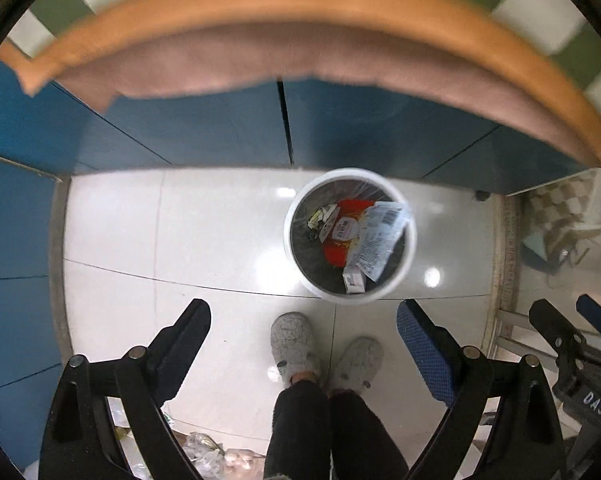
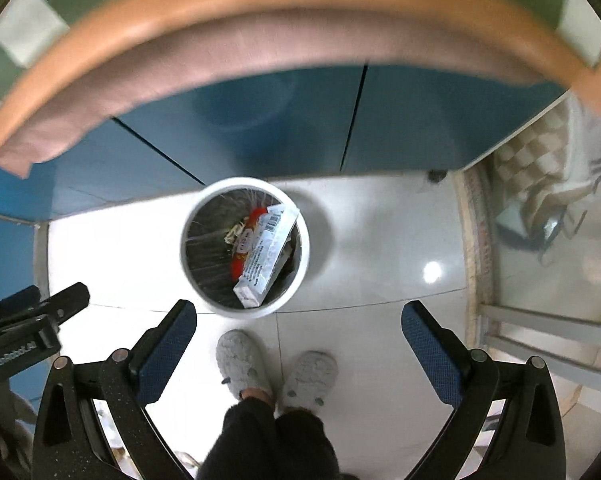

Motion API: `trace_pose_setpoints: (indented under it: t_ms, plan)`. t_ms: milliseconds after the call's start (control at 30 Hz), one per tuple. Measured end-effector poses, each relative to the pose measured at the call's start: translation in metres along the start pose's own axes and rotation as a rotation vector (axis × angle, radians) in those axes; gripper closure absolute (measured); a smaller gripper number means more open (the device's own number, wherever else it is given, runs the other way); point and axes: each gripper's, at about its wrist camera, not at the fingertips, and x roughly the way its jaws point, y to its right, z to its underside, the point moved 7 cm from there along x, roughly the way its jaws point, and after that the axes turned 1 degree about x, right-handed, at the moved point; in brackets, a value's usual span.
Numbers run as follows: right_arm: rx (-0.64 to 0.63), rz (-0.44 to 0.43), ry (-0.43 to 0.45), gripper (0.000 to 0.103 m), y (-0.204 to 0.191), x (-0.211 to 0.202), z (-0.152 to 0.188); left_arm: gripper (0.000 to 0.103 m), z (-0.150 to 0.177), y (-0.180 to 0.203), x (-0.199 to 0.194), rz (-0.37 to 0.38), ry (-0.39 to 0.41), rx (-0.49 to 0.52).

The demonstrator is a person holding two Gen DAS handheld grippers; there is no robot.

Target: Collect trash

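Left gripper (image 1: 303,320): jaws wide, nothing between them.
Right gripper (image 2: 299,320): spread wide too, empty.
Trash (image 1: 374,236): wrappers lying in the white bin (image 1: 296,208) on the floor.
Handling: likely light, crinkly, slippery; pinch a flat edge.

Beneath my jaws, a round white plastic bin (image 1: 350,236) holding wrappers (image 1: 374,240) stands on the floor before blue cabinet doors (image 1: 220,132).

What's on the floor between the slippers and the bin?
Nothing: in both wrist views only bare white tile separates the grey slippers from the white bin.
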Motion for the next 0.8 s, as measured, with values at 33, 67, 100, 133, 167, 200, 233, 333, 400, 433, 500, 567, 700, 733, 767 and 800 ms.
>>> trace_pose_setpoints:
  t_ms: [33,67,100,133,167,200,233,333,400,433,500,567,700,733,767,800]
  plan:
    - [-0.004,-0.007,0.009,0.000,0.002,-0.021,0.002,0.008,0.004,0.001,-0.020,0.002,0.015,0.004]
    - [-0.009,-0.017,0.019,0.000,0.003,-0.046,0.005,0.008,0.008,0.002,-0.041,0.007,0.031,0.006]
    - [-0.013,-0.023,0.025,0.000,0.001,-0.062,0.007,0.008,0.013,0.003,-0.064,0.017,0.043,0.009]
    - [-0.019,-0.036,0.033,0.000,0.000,-0.087,0.010,0.008,0.018,0.003,-0.087,0.028,0.057,0.008]
    - [-0.022,-0.046,0.039,0.000,-0.001,-0.105,0.012,0.008,0.021,0.004,-0.106,0.042,0.069,0.004]
    - [-0.029,-0.061,0.049,0.000,-0.003,-0.133,0.016,0.008,0.024,0.005,-0.119,0.053,0.076,0.002]
    - [-0.033,-0.075,0.059,0.000,-0.003,-0.155,0.018,0.008,0.030,0.005,-0.146,0.075,0.092,-0.001]
    - [-0.042,-0.118,0.087,0.000,-0.006,-0.223,0.029,0.008,0.042,0.007,-0.202,0.136,0.120,-0.003]
    - [-0.035,-0.160,0.091,0.000,-0.009,-0.267,0.038,0.008,0.048,0.009,-0.239,0.167,0.145,0.002]
    - [-0.032,-0.179,0.095,0.000,-0.010,-0.289,0.042,0.008,0.051,0.010,-0.260,0.194,0.159,0.004]
    - [-0.030,-0.214,0.117,0.000,-0.012,-0.334,0.050,0.008,0.054,0.009,-0.295,0.234,0.194,0.014]
    - [-0.030,-0.253,0.142,0.000,-0.012,-0.374,0.055,0.008,0.054,0.009,-0.325,0.267,0.229,0.020]
    - [-0.036,-0.304,0.189,0.000,-0.023,-0.430,0.063,0.008,0.059,0.000,-0.374,0.311,0.294,0.034]
    - [-0.037,-0.322,0.201,0.000,-0.026,-0.444,0.065,0.007,0.062,-0.003,-0.385,0.329,0.306,0.031]
    - [-0.038,-0.339,0.207,0.000,-0.029,-0.455,0.066,0.001,0.066,-0.006,-0.395,0.345,0.314,0.029]
    - [-0.038,-0.352,0.209,0.000,-0.032,-0.463,0.069,0.000,0.068,-0.008,-0.402,0.360,0.322,0.027]
